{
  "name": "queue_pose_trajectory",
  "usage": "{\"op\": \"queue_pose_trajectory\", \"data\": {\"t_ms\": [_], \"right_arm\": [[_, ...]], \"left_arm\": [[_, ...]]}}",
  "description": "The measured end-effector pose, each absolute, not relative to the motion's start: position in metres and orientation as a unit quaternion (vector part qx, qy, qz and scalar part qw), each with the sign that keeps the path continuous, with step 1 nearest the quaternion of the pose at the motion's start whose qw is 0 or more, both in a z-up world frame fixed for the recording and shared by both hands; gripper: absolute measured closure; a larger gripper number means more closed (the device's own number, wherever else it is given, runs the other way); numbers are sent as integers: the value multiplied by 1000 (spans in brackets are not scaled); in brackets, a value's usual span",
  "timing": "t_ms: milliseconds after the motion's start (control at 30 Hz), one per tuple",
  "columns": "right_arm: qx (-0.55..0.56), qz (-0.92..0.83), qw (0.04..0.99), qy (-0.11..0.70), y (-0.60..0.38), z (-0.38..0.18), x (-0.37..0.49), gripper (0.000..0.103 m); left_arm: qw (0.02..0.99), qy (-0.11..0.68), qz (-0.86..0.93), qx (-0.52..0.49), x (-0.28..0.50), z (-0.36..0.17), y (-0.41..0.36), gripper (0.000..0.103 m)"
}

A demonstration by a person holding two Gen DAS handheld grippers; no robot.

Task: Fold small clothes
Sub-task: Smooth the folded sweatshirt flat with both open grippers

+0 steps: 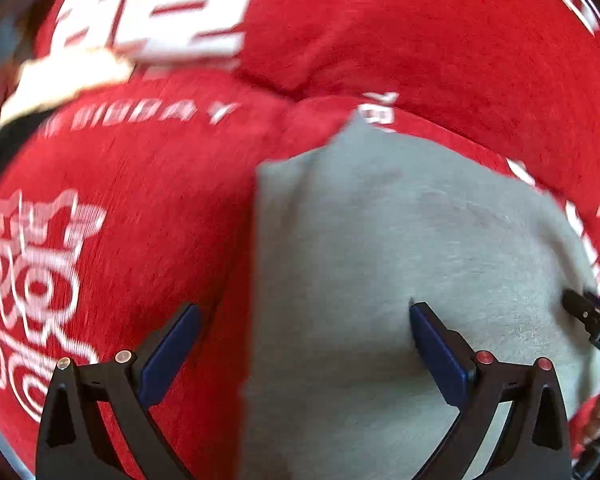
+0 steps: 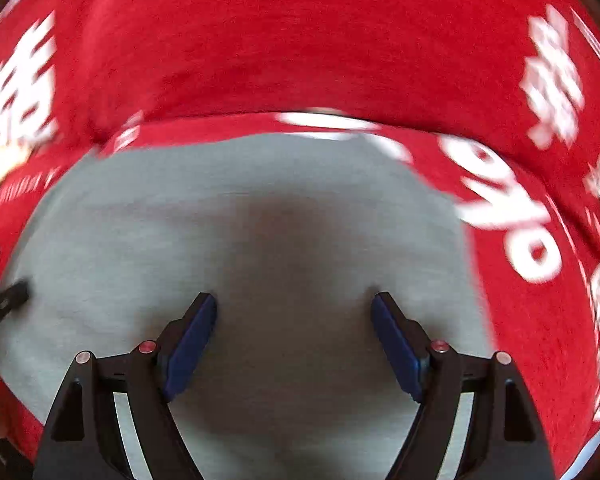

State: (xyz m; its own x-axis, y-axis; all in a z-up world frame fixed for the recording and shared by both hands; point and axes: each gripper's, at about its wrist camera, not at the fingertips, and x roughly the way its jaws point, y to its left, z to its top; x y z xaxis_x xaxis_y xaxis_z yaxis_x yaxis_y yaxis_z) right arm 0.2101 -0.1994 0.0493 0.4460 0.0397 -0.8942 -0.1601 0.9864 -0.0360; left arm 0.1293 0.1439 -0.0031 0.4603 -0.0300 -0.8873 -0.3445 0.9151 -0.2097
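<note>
We are seeing no box, basket or tray in either view, so there is no container to report; everything is lying on a red cloth (image 1: 420, 40) with white printed letters, which is filling both pictures.

The grey garment (image 1: 380, 240) is lying flat on this red cloth. In the left wrist view we are looking at the left gripper (image 1: 304, 320) with its jaws standing wide apart, and nothing is between the blue pads (image 1: 172, 352). The garment's straight left edge is running between the two fingers, so the right finger is standing over grey fabric and the left finger is standing over the red cloth. The garment is spreading ahead of the gripper and to its right. At the far right edge of this view, the black tip of the other gripper (image 1: 580, 308) is showing over the garment.

In the right wrist view, the right gripper (image 2: 294, 312) is also standing open, a little narrower than the left one, and its pads are not pressing on anything. Both fingers are standing over the grey garment (image 2: 260, 200), which is lying under the gripper and reaching ahead of it, to the left, and a little to the right. A dark shadow is falling on the fabric just ahead of the jaws. We cannot tell if the fingertips are touching the fabric, because both pictures are blurred. At the left edge the left gripper's tip (image 2: 12, 296) is showing over the garment.
</note>
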Motion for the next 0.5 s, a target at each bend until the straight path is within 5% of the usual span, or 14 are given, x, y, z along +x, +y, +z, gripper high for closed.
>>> {"op": "queue_pose_trajectory", "data": {"t_ms": [233, 500], "right_arm": [[-3, -26, 862, 507, -265, 78, 188, 21], [-117, 118, 855, 491, -153, 60, 129, 21]], "left_arm": [[843, 488, 133, -184, 90, 27, 142, 0], [869, 481, 77, -91, 84, 30, 44, 0]]}}
